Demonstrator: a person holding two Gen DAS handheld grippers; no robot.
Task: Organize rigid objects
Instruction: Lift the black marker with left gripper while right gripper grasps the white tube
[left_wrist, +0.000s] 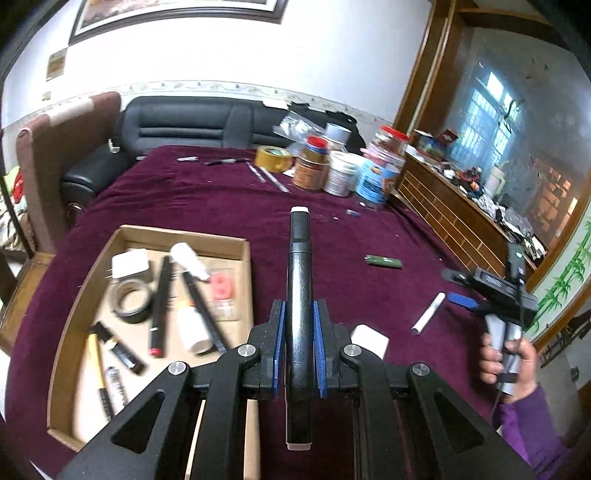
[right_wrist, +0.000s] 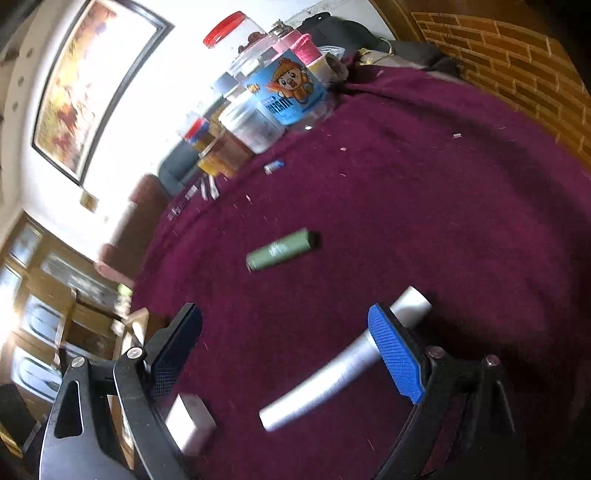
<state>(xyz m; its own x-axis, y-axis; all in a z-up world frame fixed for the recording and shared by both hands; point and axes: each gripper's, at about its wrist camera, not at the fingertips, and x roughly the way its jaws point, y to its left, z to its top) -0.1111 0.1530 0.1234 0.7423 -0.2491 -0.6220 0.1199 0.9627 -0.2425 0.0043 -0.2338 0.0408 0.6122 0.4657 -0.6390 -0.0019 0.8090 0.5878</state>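
Note:
My left gripper (left_wrist: 298, 306) is shut on a black marker (left_wrist: 300, 258) with white ends, held above the maroon cloth just right of a cardboard box (left_wrist: 184, 233). The box holds a tape roll (left_wrist: 131, 301), markers, a white bottle and several other small items. In the right wrist view my right gripper (right_wrist: 284, 312) stands open low over the cloth. A silver-white tube (right_wrist: 332, 380) lies between its fingers, partly behind the blue pad (right_wrist: 397, 354). A green cylinder (right_wrist: 282, 251) lies ahead of it, and a small white block (right_wrist: 190, 424) sits by the black finger.
Jars and tubs (left_wrist: 343, 166) crowd the far side of the table, with pens (left_wrist: 225, 161) beside them. A black sofa (left_wrist: 192, 122) stands behind, a wooden cabinet (left_wrist: 450, 218) to the right. A hand in a purple sleeve (left_wrist: 509, 362) holds the right gripper (left_wrist: 458, 288).

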